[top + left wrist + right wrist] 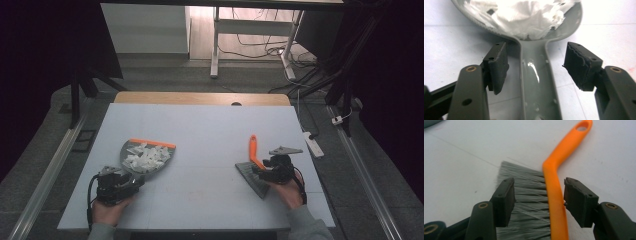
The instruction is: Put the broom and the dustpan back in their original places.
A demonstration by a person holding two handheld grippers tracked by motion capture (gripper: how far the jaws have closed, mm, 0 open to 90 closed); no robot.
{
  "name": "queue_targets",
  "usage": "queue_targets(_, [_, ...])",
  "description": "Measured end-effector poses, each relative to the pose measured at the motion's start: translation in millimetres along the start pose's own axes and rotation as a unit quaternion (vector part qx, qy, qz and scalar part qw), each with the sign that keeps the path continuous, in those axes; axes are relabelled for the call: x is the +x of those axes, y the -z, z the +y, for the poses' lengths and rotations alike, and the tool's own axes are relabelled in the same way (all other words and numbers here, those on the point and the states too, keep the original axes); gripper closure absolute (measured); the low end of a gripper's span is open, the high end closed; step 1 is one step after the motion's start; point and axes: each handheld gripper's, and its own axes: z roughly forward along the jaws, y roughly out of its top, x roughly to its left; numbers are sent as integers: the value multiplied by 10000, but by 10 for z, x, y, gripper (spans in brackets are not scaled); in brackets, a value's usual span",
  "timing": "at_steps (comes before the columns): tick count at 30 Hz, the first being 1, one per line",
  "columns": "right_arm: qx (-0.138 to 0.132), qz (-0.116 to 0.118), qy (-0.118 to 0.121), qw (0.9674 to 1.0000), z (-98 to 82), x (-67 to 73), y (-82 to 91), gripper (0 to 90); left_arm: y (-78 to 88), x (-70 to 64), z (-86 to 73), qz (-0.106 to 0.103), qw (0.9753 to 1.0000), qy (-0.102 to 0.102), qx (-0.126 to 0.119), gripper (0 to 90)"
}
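Grey dustpan (148, 156) heaped with white, seemingly paper scraps (145, 156); orange-handled brush (255, 167)

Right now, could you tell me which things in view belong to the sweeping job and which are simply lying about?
Belonging to the job:
- grey dustpan, its handle between the open left gripper's jaws
- white paper scraps heaped in the pan
- orange-handled brush, between the open right gripper's jaws

Lying about:
- white power strip on the floor to the right
- cables on the floor beyond the table
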Motion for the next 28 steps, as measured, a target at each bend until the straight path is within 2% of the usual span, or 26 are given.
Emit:
queue_targets(3, [-56,185,189,9996,-21,20,37,441,59,-37,14,15,9995,-299,-70,349])
queue_targets(7, [-65,323,388,9987,-47,46,65,452,104,-68,38,-129,9975,-683,-151,354])
queue_targets(9, [-80,371,486,9981,-55,66,79,456,123,-66,52,-322,9955,-866,-187,368])
queue_targets(13, [-117,448,707,9964,-85,115,111,457,126,-48,78,-707,9918,-1054,-157,366])
queue_targets(17, [-172,520,913,9943,-121,146,144,467,109,-67,93,-947,9871,-1283,-100,369])
queue_targets(22, [-297,632,1004,9925,-159,128,203,476,69,-73,118,-1136,9837,-1393,-7,369])
queue_targets(28, [-372,634,1162,9905,-171,150,212,477,50,-53,135,-1257,9827,-1362,28,368])
